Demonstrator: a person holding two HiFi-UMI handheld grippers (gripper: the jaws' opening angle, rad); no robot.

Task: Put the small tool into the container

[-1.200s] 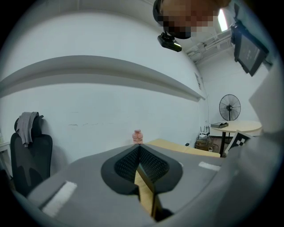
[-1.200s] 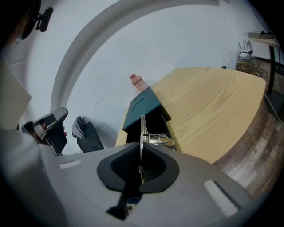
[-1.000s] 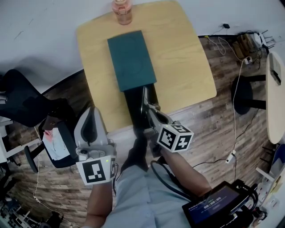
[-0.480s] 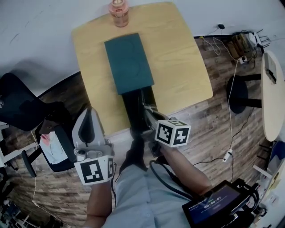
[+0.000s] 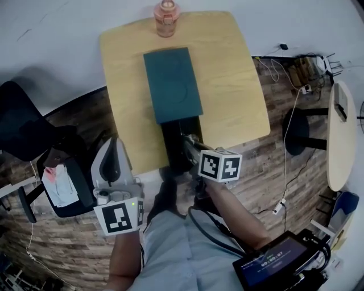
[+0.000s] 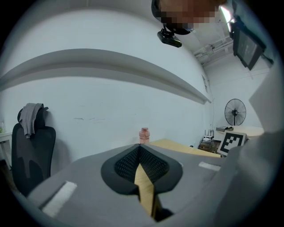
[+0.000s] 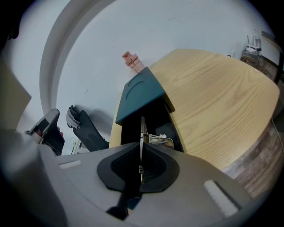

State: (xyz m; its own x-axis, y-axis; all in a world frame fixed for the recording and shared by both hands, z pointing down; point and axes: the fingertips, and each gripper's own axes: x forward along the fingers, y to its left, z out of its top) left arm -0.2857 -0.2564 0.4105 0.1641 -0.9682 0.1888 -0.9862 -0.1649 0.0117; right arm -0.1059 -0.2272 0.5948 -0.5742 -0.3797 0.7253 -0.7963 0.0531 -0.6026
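Note:
A long box lies on the wooden table (image 5: 227, 74), with a teal lid (image 5: 172, 84) over its far part and a black open end (image 5: 170, 145) near the front edge. My right gripper (image 5: 185, 140) is shut on a small silvery metal tool (image 7: 153, 138), which sticks out past the gripper's tips (image 7: 142, 133) over the black opening (image 7: 153, 117). The teal lid (image 7: 141, 94) lies just beyond it. My left gripper (image 5: 116, 142) hangs off the table's left front side, away from the box. It (image 6: 140, 146) is shut, with nothing between its pads.
A pink bottle (image 5: 166, 11) stands at the table's far edge behind the box. Black office chairs (image 5: 23, 128) stand to the left, one with a cloth (image 5: 57, 185) on it. At the right are floor cables (image 5: 290, 74) and a white table (image 5: 341, 131).
The right gripper has tipped slightly, still holding the tool over the box's open end. The left gripper has shifted only a little. The head view has swung slightly.

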